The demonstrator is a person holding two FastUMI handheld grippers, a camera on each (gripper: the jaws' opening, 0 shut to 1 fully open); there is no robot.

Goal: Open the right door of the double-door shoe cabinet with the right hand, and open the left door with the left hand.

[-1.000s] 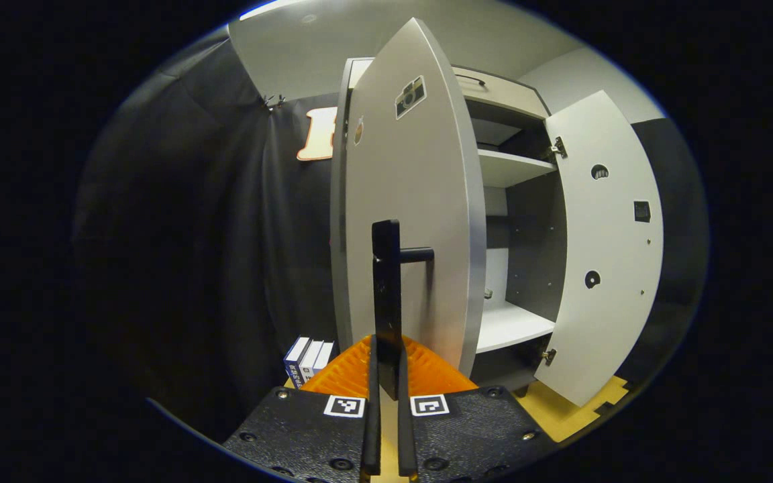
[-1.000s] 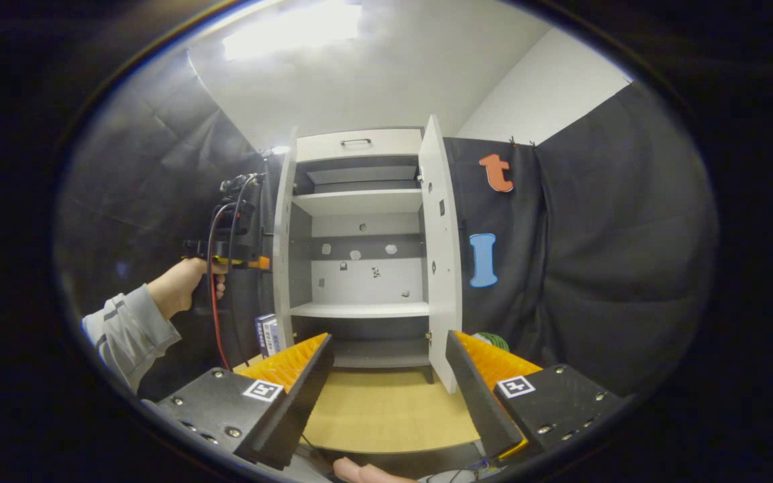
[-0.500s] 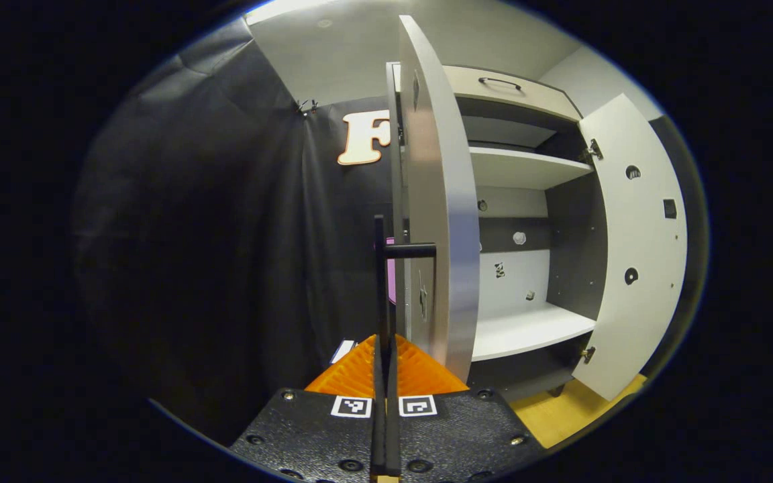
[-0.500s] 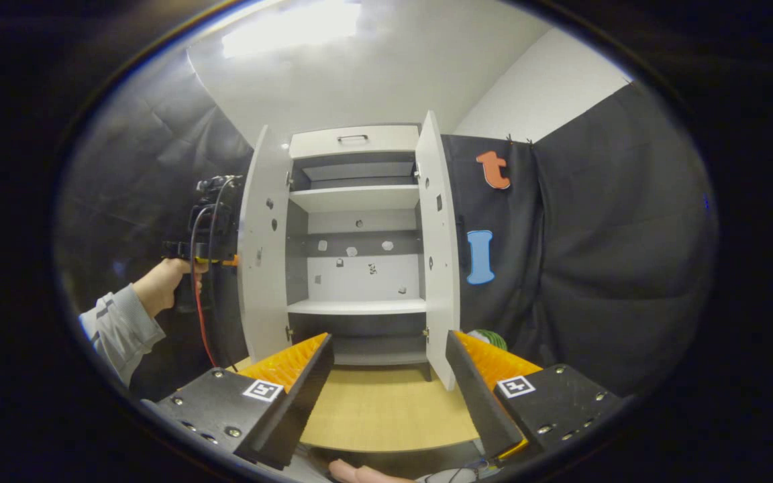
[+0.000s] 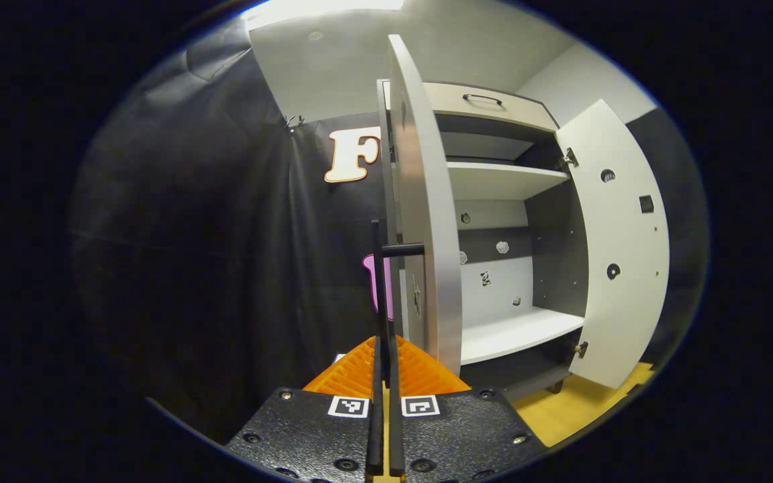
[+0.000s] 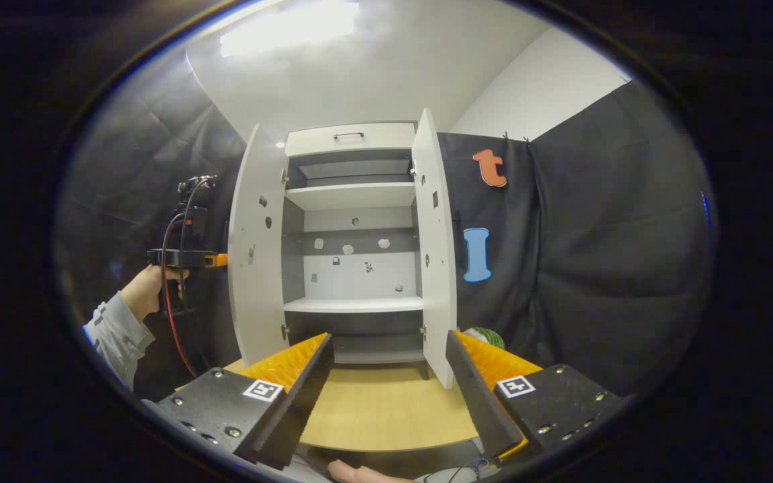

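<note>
Now left door (image 6: pixel 255 248) swung wider; left claw (image 5: pixel 384 376) still clamped on handle (image 5: pixel 381 282); right claw (image 6: pixel 386 382) open.

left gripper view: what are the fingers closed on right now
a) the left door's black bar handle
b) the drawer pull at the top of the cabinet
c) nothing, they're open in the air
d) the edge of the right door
a: in the left gripper view the left gripper has both fingers pressed together on the black bar handle of the left door, which stands swung out from the cabinet.
</note>
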